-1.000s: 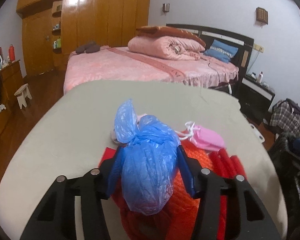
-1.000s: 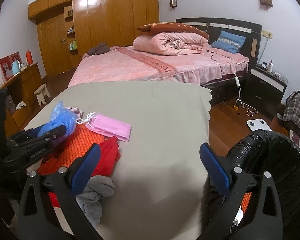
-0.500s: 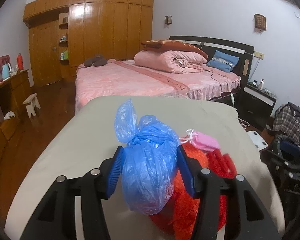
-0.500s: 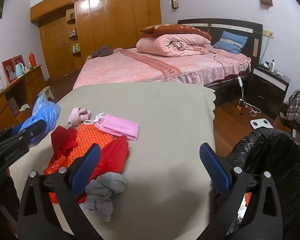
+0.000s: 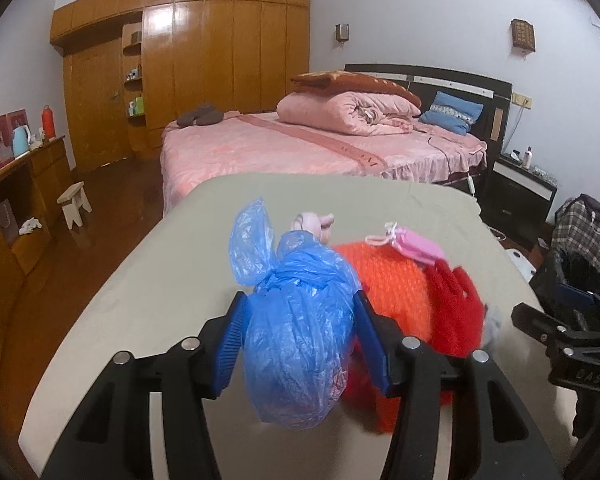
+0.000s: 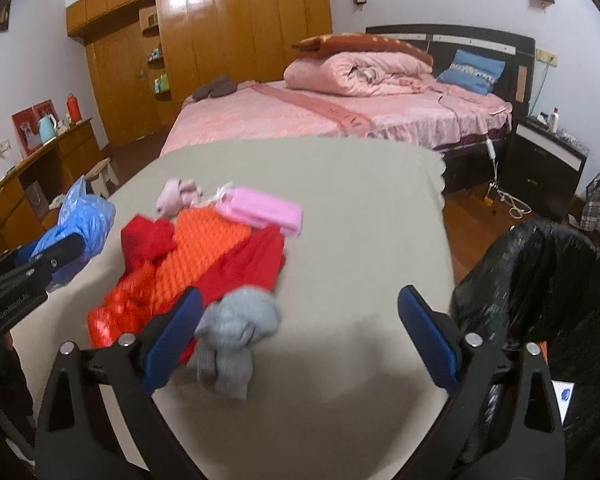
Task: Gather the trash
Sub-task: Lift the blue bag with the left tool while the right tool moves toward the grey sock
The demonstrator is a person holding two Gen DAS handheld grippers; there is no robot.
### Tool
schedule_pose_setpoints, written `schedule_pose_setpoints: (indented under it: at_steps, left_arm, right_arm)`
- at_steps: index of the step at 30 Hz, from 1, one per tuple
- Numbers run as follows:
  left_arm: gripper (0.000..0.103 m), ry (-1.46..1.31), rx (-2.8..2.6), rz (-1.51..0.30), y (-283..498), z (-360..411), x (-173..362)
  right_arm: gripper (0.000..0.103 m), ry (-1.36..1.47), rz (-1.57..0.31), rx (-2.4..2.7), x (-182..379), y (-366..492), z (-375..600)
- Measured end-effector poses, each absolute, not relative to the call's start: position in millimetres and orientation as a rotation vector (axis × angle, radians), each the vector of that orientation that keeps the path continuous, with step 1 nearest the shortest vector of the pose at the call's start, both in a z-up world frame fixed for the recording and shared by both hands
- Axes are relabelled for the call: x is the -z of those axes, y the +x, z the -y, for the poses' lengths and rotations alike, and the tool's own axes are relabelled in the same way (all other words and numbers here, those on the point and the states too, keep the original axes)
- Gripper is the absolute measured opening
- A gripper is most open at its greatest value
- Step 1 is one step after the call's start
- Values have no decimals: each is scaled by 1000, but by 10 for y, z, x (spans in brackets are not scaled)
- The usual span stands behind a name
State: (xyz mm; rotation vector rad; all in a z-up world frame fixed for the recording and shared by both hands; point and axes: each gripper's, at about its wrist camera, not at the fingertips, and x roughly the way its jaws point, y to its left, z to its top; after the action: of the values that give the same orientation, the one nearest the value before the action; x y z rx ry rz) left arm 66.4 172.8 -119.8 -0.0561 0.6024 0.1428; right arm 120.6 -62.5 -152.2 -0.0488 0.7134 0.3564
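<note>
A tied blue plastic bag (image 5: 296, 336) hangs above the beige table (image 5: 172, 280), pinched between the blue pads of my left gripper (image 5: 300, 320), which is shut on it. The same blue bag (image 6: 82, 226) shows at the far left of the right wrist view, held by the left gripper (image 6: 56, 252). My right gripper (image 6: 300, 320) hovers over the table's near edge; its jaws stand wide and are closing, with nothing pressed between them. A grey sock (image 6: 236, 332) lies on the table just inside its left pad. A bin lined with black plastic (image 6: 540, 280) stands at the table's right side.
On the table lie an orange knit cloth (image 6: 204, 248), red garments (image 6: 244, 264), a pink pouch (image 6: 260, 210) and a pale pink sock (image 6: 176, 194). Behind are a pink bed (image 6: 340, 116), a wooden wardrobe, a desk at left and a nightstand (image 6: 548, 160).
The left gripper has carried the blue bag up and to the left, off the clothes pile. The right gripper has shifted left towards the grey sock, and its jaws have narrowed slightly.
</note>
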Motion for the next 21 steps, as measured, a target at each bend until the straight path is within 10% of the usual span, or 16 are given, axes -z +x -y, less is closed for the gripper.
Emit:
schedule_pose_setpoints:
  at_steps: [12, 21]
  left_arm:
    - [53, -61, -147, -615, 536, -1731, 1284]
    - [53, -58, -143, -612, 513, -1719, 1242]
  right_arm:
    - [70, -55, -816, -452, 1760, 1244, 392]
    - [22, -37, -839, -546, 1708, 1247, 367]
